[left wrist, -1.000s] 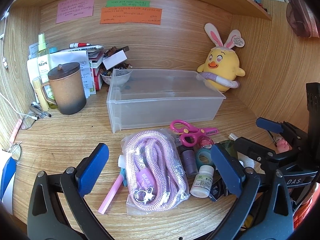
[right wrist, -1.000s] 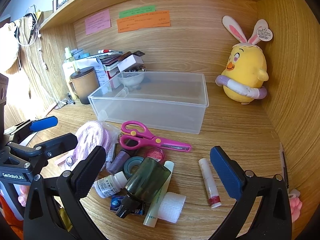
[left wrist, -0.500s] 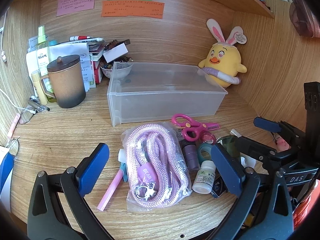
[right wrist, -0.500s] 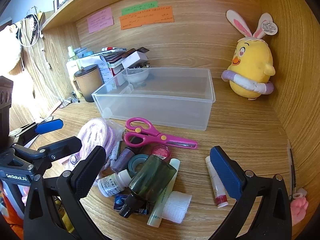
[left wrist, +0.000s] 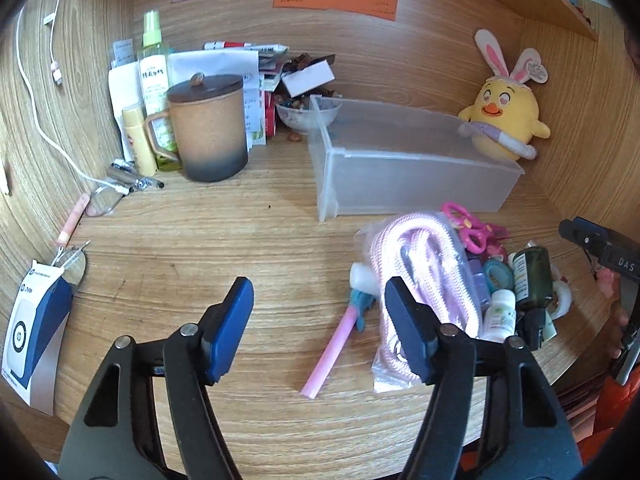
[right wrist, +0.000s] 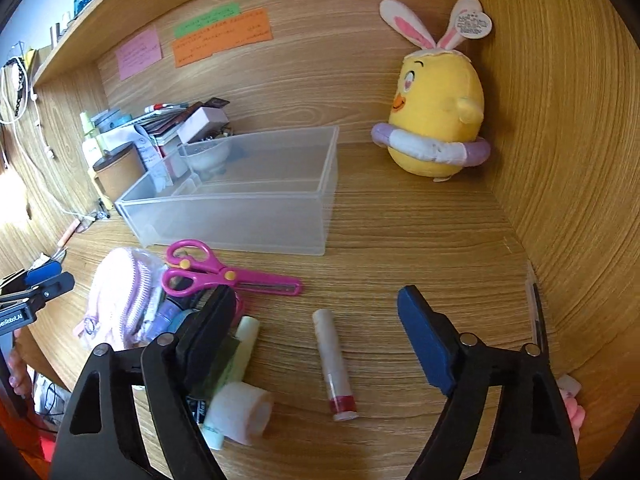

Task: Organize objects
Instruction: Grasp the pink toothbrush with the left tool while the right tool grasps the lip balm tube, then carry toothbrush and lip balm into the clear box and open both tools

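The pink-and-white tube (right wrist: 334, 364) lies on the table (right wrist: 400, 240) in the lower middle of the right wrist view, squarely in the gap of the right tongs (right wrist: 316, 320), whose jaws are closing with nothing yet pressed between them. Its long axis runs almost straight up the frame, red end nearest the camera, so it lies along the tongs' reach and across the line of closing; of the two hands the right is clearly nearer to it. To its left a white roll (right wrist: 244, 412) and a pale green tube (right wrist: 240, 344) sit against the left jaw. In the left wrist view the left tongs (left wrist: 320, 320) are also closing on nothing, over bare table; the pink stick (left wrist: 330, 354) lies just right of centre in their gap, slanting up to the right, and the bagged pink rope (left wrist: 424, 252) sits behind the right jaw. The clear plastic bin (right wrist: 240, 216), which I judge the goal, stands beyond in the upper middle, well apart.
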### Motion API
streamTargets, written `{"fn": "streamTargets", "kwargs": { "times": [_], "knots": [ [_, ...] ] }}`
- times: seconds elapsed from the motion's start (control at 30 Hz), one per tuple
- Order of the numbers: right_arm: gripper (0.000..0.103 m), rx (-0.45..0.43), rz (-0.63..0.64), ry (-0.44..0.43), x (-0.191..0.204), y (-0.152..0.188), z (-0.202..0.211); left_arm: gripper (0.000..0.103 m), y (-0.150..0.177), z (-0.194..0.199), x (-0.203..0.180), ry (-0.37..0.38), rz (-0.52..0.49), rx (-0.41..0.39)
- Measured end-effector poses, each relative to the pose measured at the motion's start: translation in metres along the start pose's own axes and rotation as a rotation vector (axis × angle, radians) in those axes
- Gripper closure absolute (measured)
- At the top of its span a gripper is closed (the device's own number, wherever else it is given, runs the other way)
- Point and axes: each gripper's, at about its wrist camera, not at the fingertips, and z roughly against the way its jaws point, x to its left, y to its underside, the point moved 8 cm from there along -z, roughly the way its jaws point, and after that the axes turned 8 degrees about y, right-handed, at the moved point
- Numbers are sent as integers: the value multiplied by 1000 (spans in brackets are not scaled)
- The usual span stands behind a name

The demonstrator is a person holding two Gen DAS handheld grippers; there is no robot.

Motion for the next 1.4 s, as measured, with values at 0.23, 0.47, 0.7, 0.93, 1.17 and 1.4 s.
{"fn": "streamTargets", "kwargs": {
  "times": [0.23, 0.47, 0.7, 0.93, 1.17, 1.4],
  "knots": [
    [44, 78, -26, 9, -17, 20, -16, 47, 30, -12, 11, 26, 16, 106],
    [51, 115, -8, 15, -17, 28, -27, 48, 34, -28, 1, 39, -12, 132],
    [72, 130, 43, 18, -7, 37, -34, 74, 27, -33, 2, 35, -16, 111],
    [89, 111, 65, -5, 6, 34, -35, 85, 29, -27, 13, -32, 36, 102],
    [89, 108, 62, -17, 9, 31, -35, 99, 27, -16, 20, -31, 59, 99],
    [89, 103, 81, -32, 17, 29, -35, 86, 20, -27, 6, 37, 7, 150]
  ]
}}
